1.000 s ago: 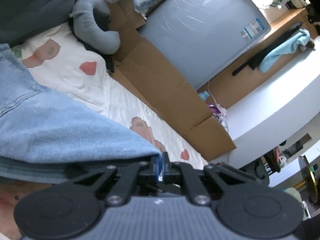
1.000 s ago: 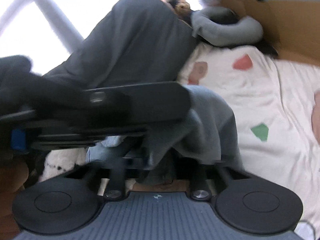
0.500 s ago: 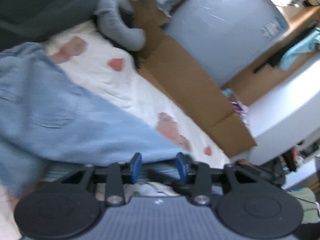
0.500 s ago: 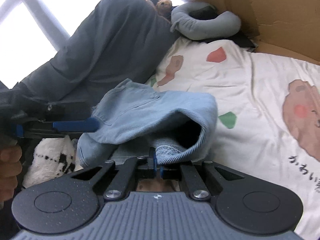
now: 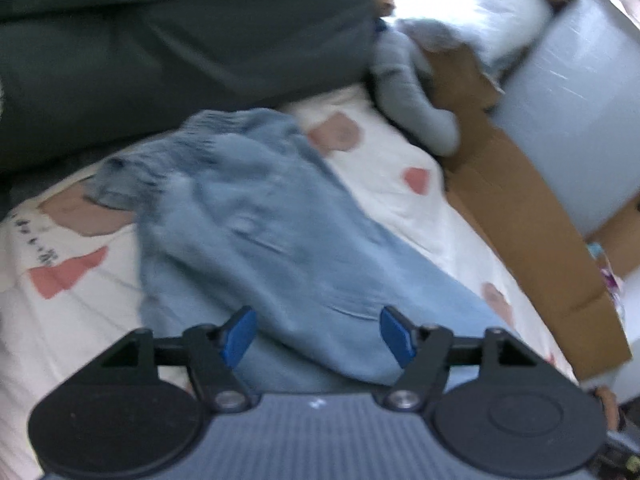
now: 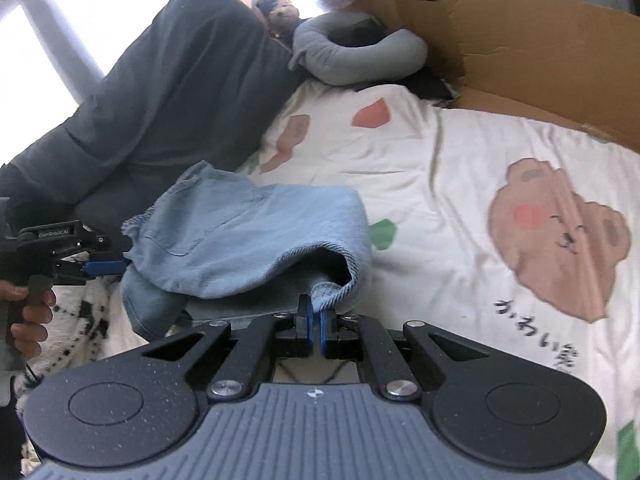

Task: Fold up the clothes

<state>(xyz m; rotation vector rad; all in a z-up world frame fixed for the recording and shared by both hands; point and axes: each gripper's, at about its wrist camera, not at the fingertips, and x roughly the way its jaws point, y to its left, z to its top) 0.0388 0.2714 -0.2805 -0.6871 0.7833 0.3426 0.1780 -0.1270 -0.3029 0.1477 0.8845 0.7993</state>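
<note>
The right gripper has its blue pads pressed together on the ribbed hem of the light blue garment, pinching that edge right at the near side of the bed. Over on the left, the left gripper shows its fingers spread wide, nothing between them, with blue cloth lying just beyond the pads.

The garment itself sits bunched on the printed bedsheet, doubled over so a top layer arches above a lower one, the hem curling open like a tunnel mouth near the right gripper. Its far end reaches toward the dark grey duvet on the left. Farther off lie a grey neck pillow and the cardboard along the bed's far-right edge (neither is in the way).

To land this fold cleanly, the judgement is that the pinched hem wants to stay taut and level as it travels, so the arch flattens rather than rolls. The spread left gripper would do well to take a matching edge before any pull, since a one-sided tug would likely skew the layers. Whether this is a fold being laid over or opened back out, the pictures do not settle.
</note>
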